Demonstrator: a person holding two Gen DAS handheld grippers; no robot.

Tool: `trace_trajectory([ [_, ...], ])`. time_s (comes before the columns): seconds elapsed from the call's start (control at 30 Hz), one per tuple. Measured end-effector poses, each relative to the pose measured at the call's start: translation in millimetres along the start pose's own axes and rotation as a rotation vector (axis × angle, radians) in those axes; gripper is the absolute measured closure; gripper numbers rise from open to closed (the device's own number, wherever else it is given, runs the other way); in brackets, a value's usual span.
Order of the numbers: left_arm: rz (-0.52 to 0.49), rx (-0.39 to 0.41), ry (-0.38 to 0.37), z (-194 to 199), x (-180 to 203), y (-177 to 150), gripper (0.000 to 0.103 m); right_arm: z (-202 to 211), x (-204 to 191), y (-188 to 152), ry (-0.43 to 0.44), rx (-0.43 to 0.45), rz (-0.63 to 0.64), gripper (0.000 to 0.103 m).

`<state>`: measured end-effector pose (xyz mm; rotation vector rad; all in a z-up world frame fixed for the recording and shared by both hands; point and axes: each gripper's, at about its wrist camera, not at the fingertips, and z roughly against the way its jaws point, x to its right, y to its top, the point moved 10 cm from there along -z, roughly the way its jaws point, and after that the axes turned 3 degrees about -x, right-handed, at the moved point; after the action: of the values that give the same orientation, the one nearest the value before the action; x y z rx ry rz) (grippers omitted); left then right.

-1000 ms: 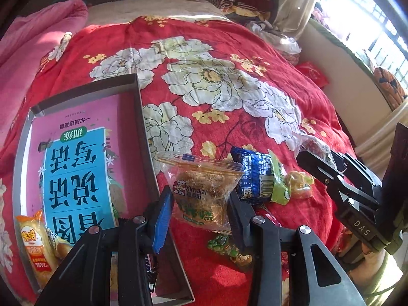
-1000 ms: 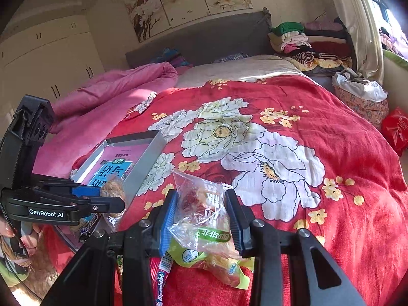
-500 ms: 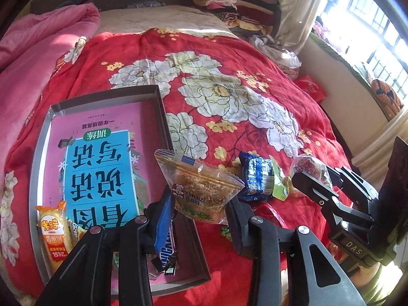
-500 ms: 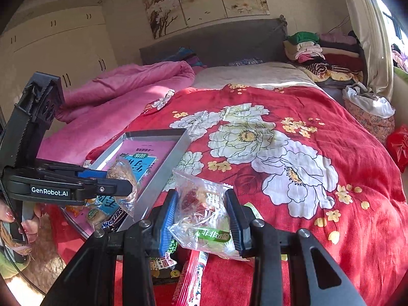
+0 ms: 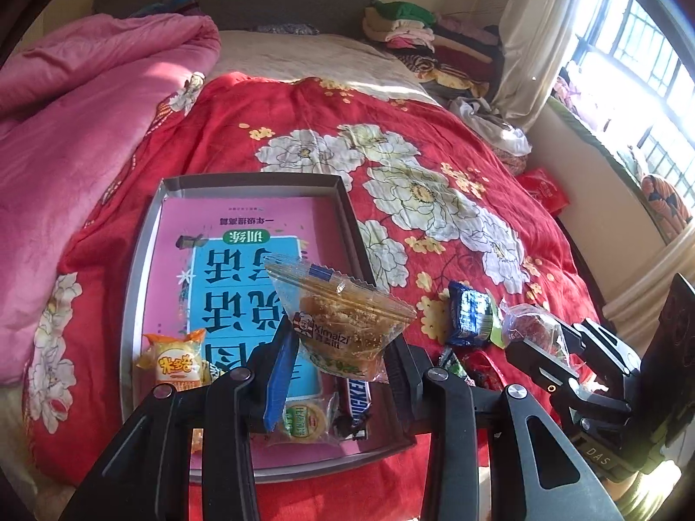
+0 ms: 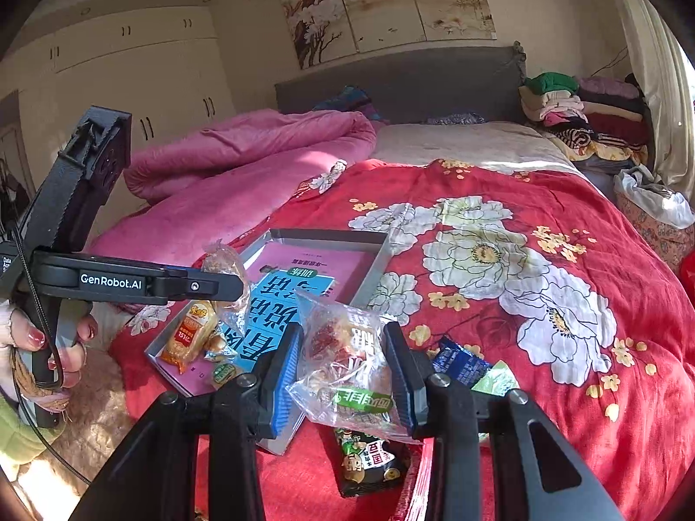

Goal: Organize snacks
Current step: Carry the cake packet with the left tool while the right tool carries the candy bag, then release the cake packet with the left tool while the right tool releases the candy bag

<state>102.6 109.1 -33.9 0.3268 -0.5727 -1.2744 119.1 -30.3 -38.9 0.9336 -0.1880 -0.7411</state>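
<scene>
A clear snack bag [image 5: 347,321] with a crumbly brown cake inside is hanging in the middle of the left wrist view. It is showing the word "Ximaizi" beside a little chef picture. The left gripper [image 5: 341,360] is pinching it between its blue pad and its black pad, with the jaws set narrow around the bag. The bag is up in the air over the near right part of the grey tray [image 5: 139,269].

In the right wrist view, the right gripper [image 6: 343,373] is squeezing another clear bag [image 6: 347,369] low in the middle of the frame. This one is showing red and pale pieces and a green label with writing I cannot read. It is hanging just above the tray's near corner.

The tray is lying on a red flower blanket [image 5: 434,165]. A pink and blue book [image 5: 234,269] with big Chinese words is filling the tray. An orange bag [image 5: 173,362], a small round green-topped snack [image 5: 304,421] and a dark bar [image 5: 358,399] are lying at the tray's near end. A blue packet [image 5: 469,312] is resting on the blanket to the right.

A hand [image 6: 47,347] at the left edge is gripping the handle marked "GenRobot.AI".
</scene>
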Motion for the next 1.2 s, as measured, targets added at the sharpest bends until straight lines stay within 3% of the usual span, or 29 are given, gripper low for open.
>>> trace_trajectory([
  [0.53,0.091,-0.008,0.037,22.6,-57.2,-25.6,0.063,-10.6,-51.5,3.0,0.041,-0.016,0.062,0.065],
  [1.2,0.102,-0.089,0.037,4.6,-71.3,-57.5,0.063,-36.4,-73.4,-1.8,0.054,-0.074,0.048,0.065],
])
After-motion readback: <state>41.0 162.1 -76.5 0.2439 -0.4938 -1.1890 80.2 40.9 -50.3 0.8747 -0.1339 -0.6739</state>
